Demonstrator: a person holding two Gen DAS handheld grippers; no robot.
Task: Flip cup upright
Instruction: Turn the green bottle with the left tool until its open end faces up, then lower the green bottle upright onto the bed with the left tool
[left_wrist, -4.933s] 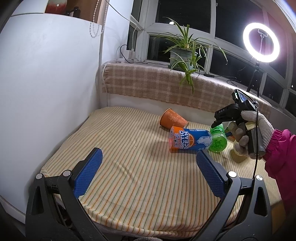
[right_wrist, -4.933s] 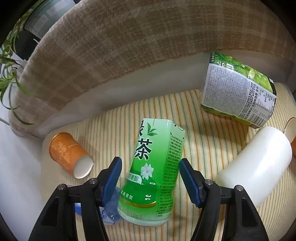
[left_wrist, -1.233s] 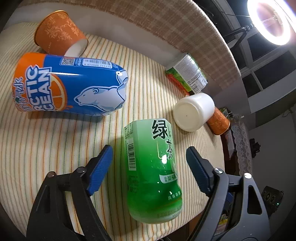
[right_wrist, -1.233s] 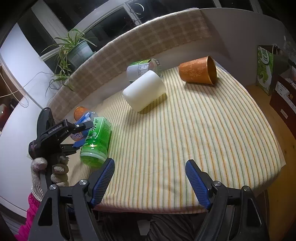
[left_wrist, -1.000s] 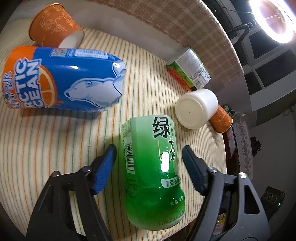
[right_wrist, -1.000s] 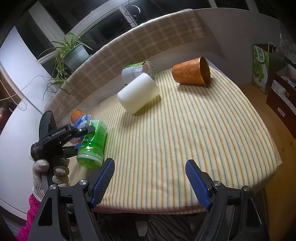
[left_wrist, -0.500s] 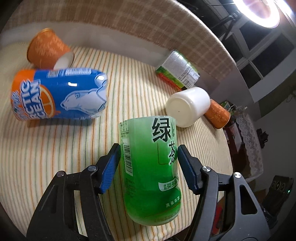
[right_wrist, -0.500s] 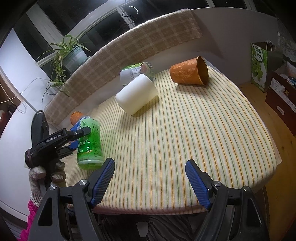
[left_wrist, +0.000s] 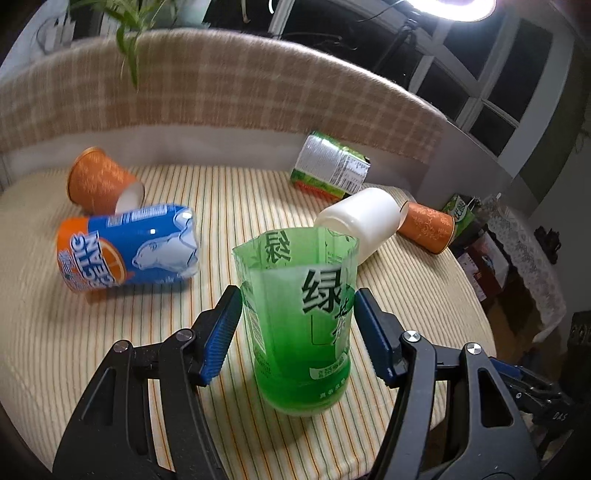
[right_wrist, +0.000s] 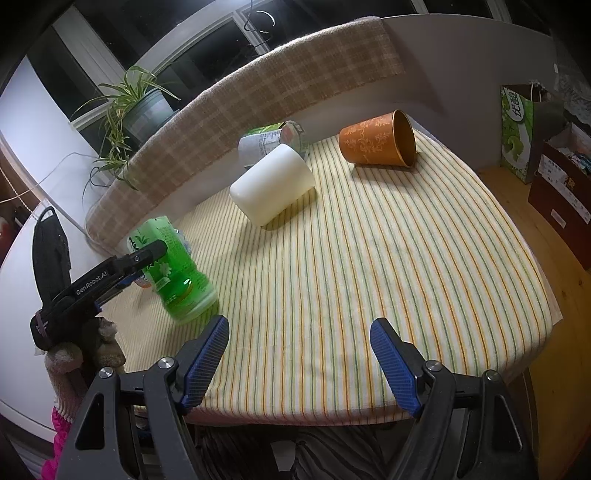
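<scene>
My left gripper (left_wrist: 297, 328) is shut on a translucent green tea cup (left_wrist: 303, 332). The cup's open mouth points up and its base is near the striped tablecloth (left_wrist: 221, 206). In the right wrist view the same green cup (right_wrist: 173, 273) leans a little, held by the left gripper's fingers (right_wrist: 147, 254) at the table's left. My right gripper (right_wrist: 297, 365) is open and empty over the near table edge.
Lying on their sides: a blue Arctic Ocean cup (left_wrist: 129, 247), two orange cups (left_wrist: 99, 181) (right_wrist: 376, 144), a white cup (right_wrist: 273, 188) and a green-labelled cup (left_wrist: 332, 166). A checked cushion (left_wrist: 221, 85) backs the table. A potted plant (right_wrist: 144, 107) stands behind.
My left gripper has closed on the green cup and swung it from lying on its side to nearly upright, mouth up. The right gripper has stayed open and barely moved.
</scene>
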